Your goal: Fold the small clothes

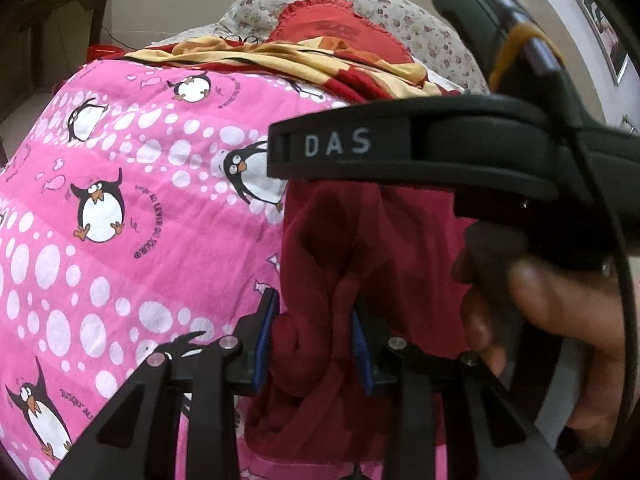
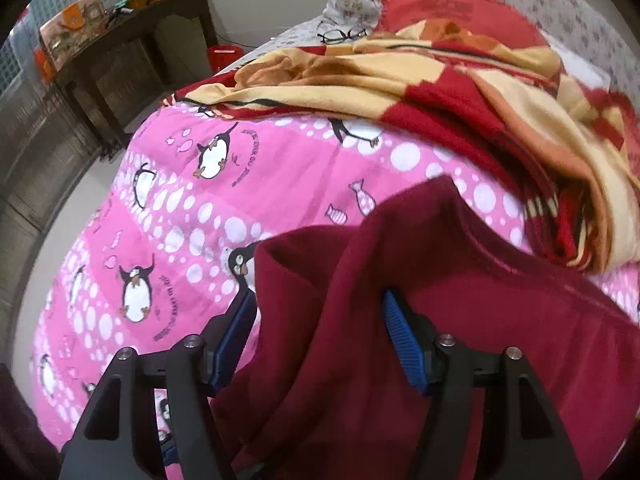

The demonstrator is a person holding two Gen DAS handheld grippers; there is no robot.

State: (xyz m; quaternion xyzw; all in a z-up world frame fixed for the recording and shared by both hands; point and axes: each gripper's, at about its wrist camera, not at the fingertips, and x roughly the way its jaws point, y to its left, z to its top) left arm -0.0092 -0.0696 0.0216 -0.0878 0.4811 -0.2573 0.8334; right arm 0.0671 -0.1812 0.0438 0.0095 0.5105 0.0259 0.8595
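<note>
A dark red garment (image 1: 340, 248) hangs bunched above a bed with a pink penguin-print quilt (image 1: 120, 200). My left gripper (image 1: 314, 320) has its blue pads closed on a thick bunch of this cloth. The right gripper's black body (image 1: 420, 148), marked DAS, crosses the left wrist view just above, with a hand on it. In the right wrist view, my right gripper (image 2: 320, 312) holds the same dark red garment (image 2: 420, 280) between its blue pads, and the cloth drapes down over the quilt (image 2: 180, 220).
A red and yellow blanket (image 2: 460, 92) lies crumpled at the far side of the bed, with a red cushion (image 2: 452, 8), floral pillows (image 1: 400, 12) and eyeglasses (image 2: 342, 35) behind it. A dark wooden table (image 2: 128, 40) stands left of the bed.
</note>
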